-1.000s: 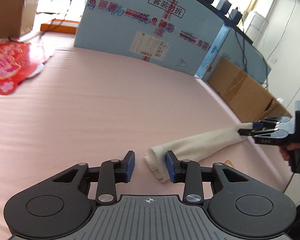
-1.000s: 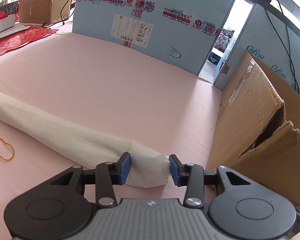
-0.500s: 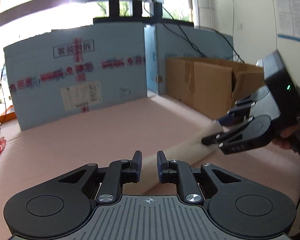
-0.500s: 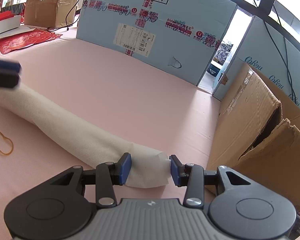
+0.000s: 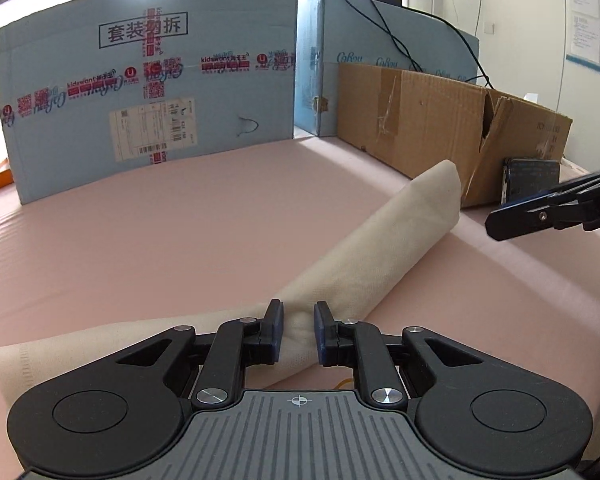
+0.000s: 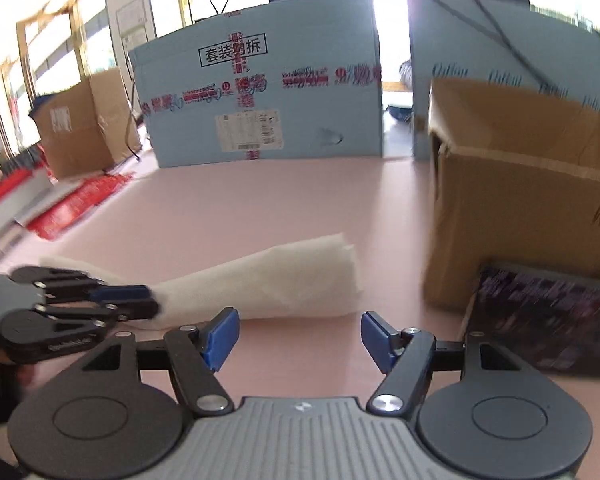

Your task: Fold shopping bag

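The left gripper is pinched on the bag, its two pads pressed into the cloth partway along the roll. From that grip the bag runs ahead and to the right as a long, tight cream roll lying on the pink mat, ending just short of a cardboard box; a shorter flat tail trails off to the left of the pads.

The right gripper has its jaws spread wide and holds nothing. It hovers just behind the far end of the roll, near it but not touching. A dark device leans against the box to its right, and a blue panel stands well beyond.

Judged from this, the bag is already rolled lengthwise into a narrow strip, so the first stage looks done. What seems left is doubling or coiling that strip into a compact bundle, starting with the right gripper taking the free end.
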Demonstrator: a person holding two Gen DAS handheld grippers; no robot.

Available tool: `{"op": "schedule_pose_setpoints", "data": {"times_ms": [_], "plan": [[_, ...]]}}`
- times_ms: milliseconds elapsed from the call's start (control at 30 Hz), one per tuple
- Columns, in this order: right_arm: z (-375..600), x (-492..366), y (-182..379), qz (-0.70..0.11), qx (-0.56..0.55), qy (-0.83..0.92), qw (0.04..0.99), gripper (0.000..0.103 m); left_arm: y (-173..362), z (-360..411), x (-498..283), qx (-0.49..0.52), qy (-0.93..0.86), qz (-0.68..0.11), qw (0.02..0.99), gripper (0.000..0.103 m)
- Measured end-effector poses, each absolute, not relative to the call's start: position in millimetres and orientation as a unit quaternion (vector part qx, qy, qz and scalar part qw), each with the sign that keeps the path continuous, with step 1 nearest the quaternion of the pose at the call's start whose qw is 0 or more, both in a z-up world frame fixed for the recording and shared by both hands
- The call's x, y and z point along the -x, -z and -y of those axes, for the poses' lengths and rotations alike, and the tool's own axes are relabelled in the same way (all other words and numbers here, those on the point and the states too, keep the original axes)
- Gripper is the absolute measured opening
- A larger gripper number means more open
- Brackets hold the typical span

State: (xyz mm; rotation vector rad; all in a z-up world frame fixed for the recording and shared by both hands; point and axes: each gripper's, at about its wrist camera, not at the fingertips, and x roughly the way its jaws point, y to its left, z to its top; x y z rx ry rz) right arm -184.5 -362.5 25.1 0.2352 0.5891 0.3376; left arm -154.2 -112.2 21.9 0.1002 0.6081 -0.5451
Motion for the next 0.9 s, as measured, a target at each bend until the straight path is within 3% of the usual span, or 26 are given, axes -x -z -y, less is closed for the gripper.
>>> {"op": "schedule_pose_setpoints", "data": {"times_ms": [67,233,300,333,633,900], "plan": [[363.1,165.5,-11.8,-0.309,-0.186,-0.193,0.912,0.068,-21.8,109.8,153.9,-0.041,0.268,-0.296,0.916,0.017],[335.7,138.8,6.2,-0.291,-0.224,-0.206,0.907,0.066,-21.1,101.6,150.1,-0.014,0.276,-0.301,0.913,0.017],[318.3,136.1,9.4,-0.276,-0.214,-0.199,0.916,0.057,-21.0,100.8,149.8,-0.011,0.277,-0.302,0.912,0.018],[306.9,138.6,9.9,-0.264,-0.188,-0.175,0.929,0.05,-20.9,100.6,149.6,-0.01,0.278,-0.302,0.912,0.018],[241.7,159.9,5.3,-0.216,0.053,-0.122,0.967,0.021,-21.4,93.5,146.1,0.012,0.296,-0.306,0.905,0.023],[189.6,182.9,21.5,-0.164,0.278,-0.086,0.943,0.018,-28.9,33.5,165.7,0.056,0.289,-0.319,0.901,0.024]]}}
